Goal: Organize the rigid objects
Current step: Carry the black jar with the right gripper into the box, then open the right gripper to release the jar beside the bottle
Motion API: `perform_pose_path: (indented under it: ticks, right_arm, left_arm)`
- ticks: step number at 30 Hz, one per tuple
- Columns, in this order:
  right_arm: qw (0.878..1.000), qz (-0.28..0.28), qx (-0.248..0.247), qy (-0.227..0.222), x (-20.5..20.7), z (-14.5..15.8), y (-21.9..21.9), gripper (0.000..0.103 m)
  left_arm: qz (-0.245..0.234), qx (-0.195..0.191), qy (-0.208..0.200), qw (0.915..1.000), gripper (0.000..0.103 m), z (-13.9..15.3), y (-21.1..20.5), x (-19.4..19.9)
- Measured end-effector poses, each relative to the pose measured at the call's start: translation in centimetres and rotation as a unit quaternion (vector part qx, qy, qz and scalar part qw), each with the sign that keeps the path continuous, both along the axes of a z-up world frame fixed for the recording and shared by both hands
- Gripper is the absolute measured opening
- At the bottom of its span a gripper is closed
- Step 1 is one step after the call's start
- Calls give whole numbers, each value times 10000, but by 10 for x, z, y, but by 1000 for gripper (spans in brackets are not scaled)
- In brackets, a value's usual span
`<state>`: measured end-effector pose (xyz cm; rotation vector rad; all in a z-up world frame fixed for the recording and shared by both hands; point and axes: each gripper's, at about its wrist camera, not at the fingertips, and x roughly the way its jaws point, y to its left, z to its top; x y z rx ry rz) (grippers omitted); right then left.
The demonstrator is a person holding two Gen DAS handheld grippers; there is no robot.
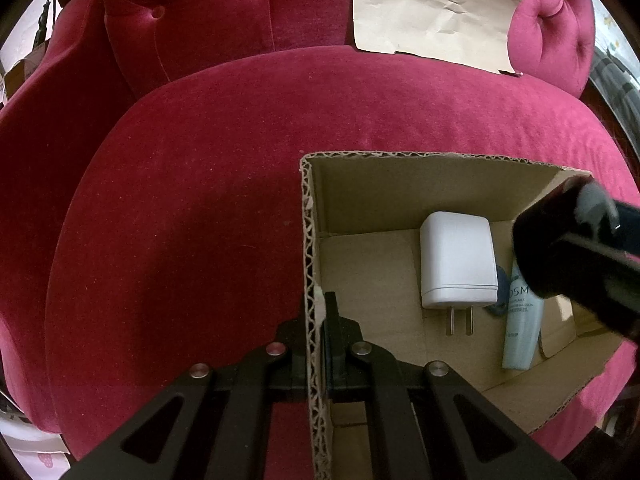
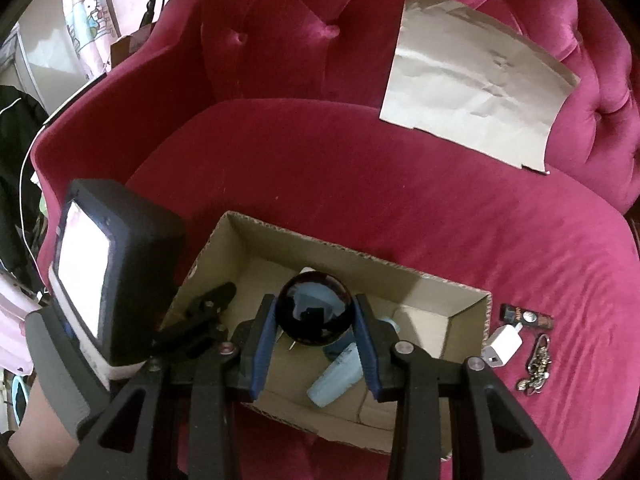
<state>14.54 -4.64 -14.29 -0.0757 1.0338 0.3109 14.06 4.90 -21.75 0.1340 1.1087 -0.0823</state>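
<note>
L gripper point(image 1: 316, 320): jaws narrow, pinching the left wall of the cardboard box point(image 1: 310, 240), one finger inside, one outside. Box is sitting on the red velvet sofa seat point(image 1: 192, 200).

R gripper point(image 2: 314, 312): blue-padded jaws closing on a dark glossy ball point(image 2: 314, 310), which is filling the gap between them. Ball is hanging over the box interior, not touching the floor of it as far as can be told.

Inside box, ahead/right of L jaws: white plug adapter point(image 1: 458, 264) lying flat, prongs toward camera; pale blue bottle point(image 1: 522, 320) just right of it, partly under the R gripper.

Outside box, right of R jaws, on the seat: small white charger point(image 2: 502, 346), brown stick-shaped item point(image 2: 528, 316), metal chain/keyring point(image 2: 538, 364). All near each other.

Beyond the jaws: creased tan paper sheet point(image 2: 476, 92) leaning on the sofa back.
</note>
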Motion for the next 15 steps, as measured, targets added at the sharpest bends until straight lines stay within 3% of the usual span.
perform_pose_path:
  ticks: [15]
  right_arm:
    - [10000, -50, 8, 67, 2, -14, 4, 40]
  left_arm:
    - [-4, 6, 0, 10000, 4, 0, 0, 0]
